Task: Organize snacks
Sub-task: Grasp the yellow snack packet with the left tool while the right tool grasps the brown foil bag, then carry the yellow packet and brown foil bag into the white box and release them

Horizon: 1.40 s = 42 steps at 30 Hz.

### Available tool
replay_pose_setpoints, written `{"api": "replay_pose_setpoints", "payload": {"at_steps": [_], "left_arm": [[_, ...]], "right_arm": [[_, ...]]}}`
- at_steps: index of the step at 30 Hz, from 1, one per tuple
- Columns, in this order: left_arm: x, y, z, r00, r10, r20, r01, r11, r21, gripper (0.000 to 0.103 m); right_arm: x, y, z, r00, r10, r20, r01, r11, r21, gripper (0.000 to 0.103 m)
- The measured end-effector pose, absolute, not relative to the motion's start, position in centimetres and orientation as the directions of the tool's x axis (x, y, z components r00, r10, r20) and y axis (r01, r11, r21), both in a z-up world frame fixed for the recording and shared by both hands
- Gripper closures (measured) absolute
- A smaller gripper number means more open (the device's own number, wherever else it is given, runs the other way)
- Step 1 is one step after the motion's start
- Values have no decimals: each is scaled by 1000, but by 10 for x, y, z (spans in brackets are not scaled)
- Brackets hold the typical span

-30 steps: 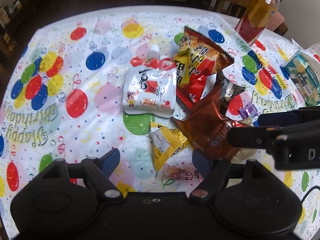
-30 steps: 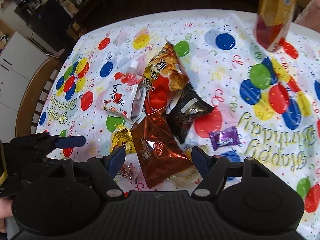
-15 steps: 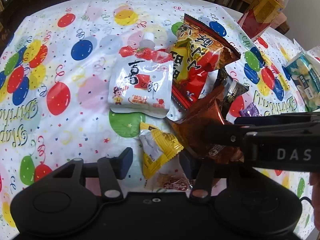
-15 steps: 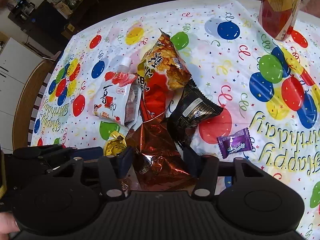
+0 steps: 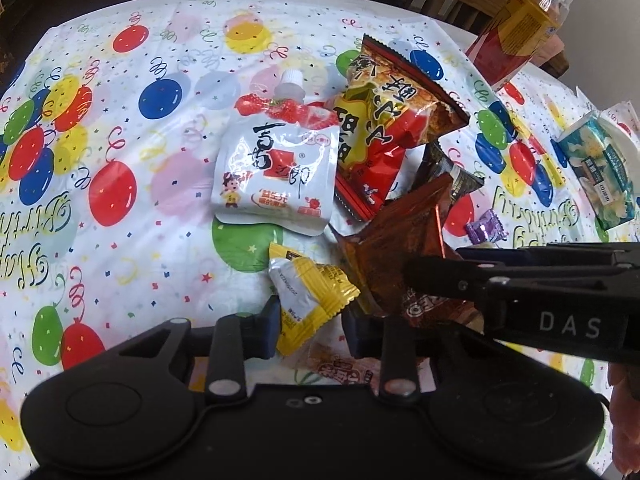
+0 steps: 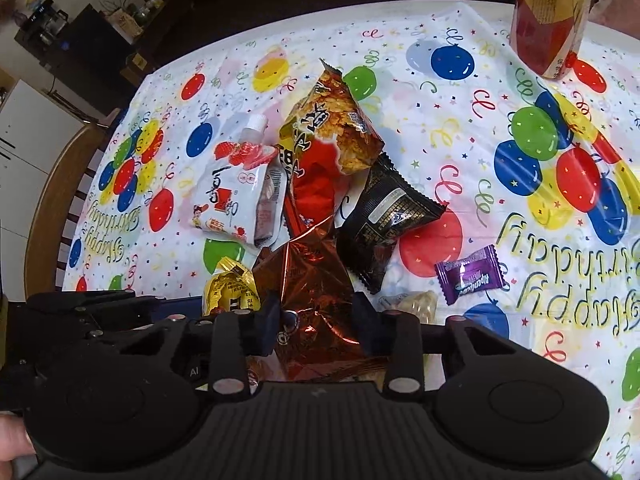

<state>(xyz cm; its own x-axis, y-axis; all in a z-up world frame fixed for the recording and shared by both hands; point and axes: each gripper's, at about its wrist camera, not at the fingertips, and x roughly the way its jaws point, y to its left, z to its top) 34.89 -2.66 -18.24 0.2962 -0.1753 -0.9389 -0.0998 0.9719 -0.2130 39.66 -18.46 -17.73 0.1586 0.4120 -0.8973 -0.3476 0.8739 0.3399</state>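
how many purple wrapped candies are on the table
1. The purple candy lies on the balloon tablecloth, just right of the black snack packet. More could be hidden under the piled packets or behind the grippers.

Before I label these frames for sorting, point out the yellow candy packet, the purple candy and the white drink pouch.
yellow candy packet (image 5: pixel 310 292): left wrist view, on its yellow front.
purple candy (image 6: pixel 470 274): right wrist view, middle of the wrapper.
white drink pouch (image 5: pixel 276 176): left wrist view, on its printed face.
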Motion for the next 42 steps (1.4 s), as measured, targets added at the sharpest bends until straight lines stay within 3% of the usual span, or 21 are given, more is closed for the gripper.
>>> {"api": "replay_pose_setpoints", "payload": {"at_steps": [19,42], "left_arm": [[302,-5,-118,391,-206,-897,-81,963,-256,74],[189,-5,-58,425,-270,-864,101,963,-252,74]], "right_arm": [[353,-211,-103,258,463,-848,-319,870,377,69],[227,-235,-26,332,463,-822,-329,873,359,69]]}}
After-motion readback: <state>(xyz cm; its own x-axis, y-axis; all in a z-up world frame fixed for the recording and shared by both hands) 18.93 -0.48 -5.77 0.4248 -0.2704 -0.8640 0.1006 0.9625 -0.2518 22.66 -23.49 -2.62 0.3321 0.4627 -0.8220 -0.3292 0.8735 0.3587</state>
